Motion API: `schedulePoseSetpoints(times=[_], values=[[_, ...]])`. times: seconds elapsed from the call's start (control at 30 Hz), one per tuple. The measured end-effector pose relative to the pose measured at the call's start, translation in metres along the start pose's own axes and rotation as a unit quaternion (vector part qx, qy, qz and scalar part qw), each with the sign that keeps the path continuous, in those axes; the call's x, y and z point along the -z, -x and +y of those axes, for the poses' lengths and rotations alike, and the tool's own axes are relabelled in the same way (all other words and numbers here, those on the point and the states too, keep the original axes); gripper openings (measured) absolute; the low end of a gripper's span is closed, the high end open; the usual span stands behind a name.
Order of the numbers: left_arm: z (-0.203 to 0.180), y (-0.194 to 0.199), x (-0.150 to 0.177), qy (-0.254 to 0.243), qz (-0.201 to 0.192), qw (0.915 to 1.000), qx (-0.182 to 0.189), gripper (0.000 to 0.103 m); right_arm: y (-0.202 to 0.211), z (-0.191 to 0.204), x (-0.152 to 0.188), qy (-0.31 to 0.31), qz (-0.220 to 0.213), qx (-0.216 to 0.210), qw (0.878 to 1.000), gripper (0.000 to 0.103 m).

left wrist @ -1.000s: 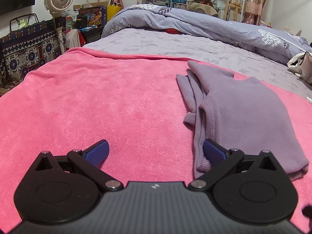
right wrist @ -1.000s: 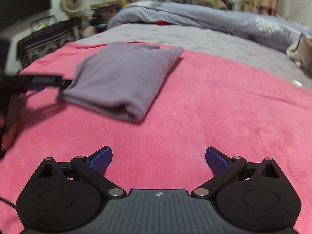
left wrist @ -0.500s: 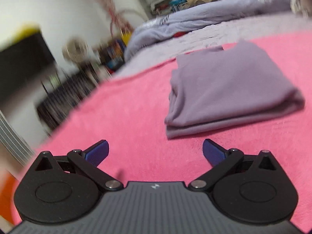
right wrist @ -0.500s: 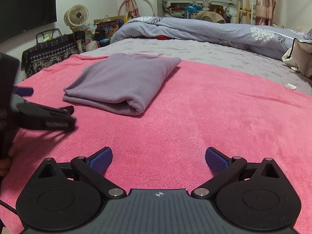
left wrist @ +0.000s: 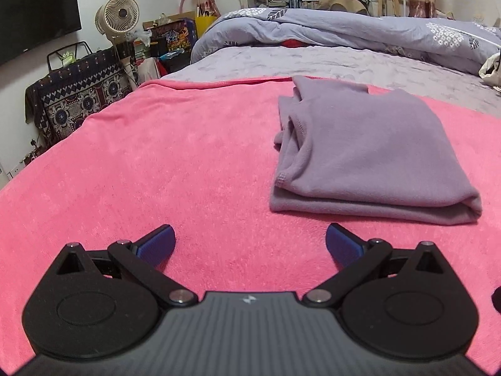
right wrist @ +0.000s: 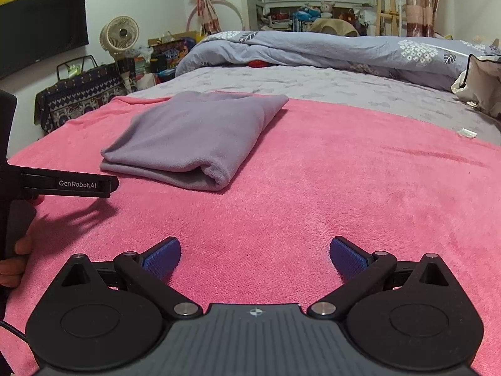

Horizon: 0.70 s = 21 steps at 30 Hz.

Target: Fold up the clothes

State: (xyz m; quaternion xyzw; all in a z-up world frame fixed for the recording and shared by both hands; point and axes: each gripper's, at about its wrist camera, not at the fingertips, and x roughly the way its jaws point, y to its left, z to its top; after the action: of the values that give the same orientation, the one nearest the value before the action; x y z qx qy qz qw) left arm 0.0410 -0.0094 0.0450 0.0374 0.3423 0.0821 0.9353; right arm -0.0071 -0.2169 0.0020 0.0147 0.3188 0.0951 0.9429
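A lilac garment (left wrist: 360,153) lies folded into a thick rectangle on the pink blanket (left wrist: 156,163), ahead and to the right of my left gripper (left wrist: 250,244). That gripper is open, with nothing between its blue pads, a short way back from the fold's near edge. In the right wrist view the same folded garment (right wrist: 191,141) sits ahead to the left. My right gripper (right wrist: 255,258) stands open over bare pink blanket (right wrist: 344,194). The left gripper's black body (right wrist: 67,184) shows at the left edge, held by a person's hand (right wrist: 17,257).
Beyond the pink blanket is a grey bedsheet (left wrist: 328,62) and a bunched blue-grey duvet (left wrist: 360,28). A patterned bag (left wrist: 78,103), a fan (left wrist: 117,18) and clutter stand left of the bed. A wall screen (left wrist: 34,12) hangs at far left.
My left gripper has pulled back from the garment's edge and steadied; it was alongside the fold a second ago. The right gripper drew back slightly and the garment lies still.
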Motion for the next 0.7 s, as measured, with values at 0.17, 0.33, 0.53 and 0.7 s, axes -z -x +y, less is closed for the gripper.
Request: schedulePoseSetpoints(times=[0.17, 0.33, 0.53, 0.7], values=[[0.004, 0.002, 0.002, 0.006, 0.001, 1.0, 0.004, 0.103, -0.001, 0.002, 0.001, 0.0, -0.001, 0.003, 1.0, 0.103], [0.004, 0.008, 0.003, -0.005, -0.008, 0.9997, 0.022, 0.103, -0.001, 0.005, 0.002, 0.0, -0.002, 0.005, 1.0, 0.103], [-0.006, 0.033, 0.004, -0.083, -0.071, 0.9886, 0.103, 0.103, 0.0, 0.004, 0.003, -0.003, -0.002, 0.003, 1.0, 0.103], [-0.02, 0.012, 0.013, -0.128, -0.041, 0.984, 0.116, 0.103, 0.0, 0.004, 0.003, -0.006, -0.004, 0.002, 1.0, 0.103]])
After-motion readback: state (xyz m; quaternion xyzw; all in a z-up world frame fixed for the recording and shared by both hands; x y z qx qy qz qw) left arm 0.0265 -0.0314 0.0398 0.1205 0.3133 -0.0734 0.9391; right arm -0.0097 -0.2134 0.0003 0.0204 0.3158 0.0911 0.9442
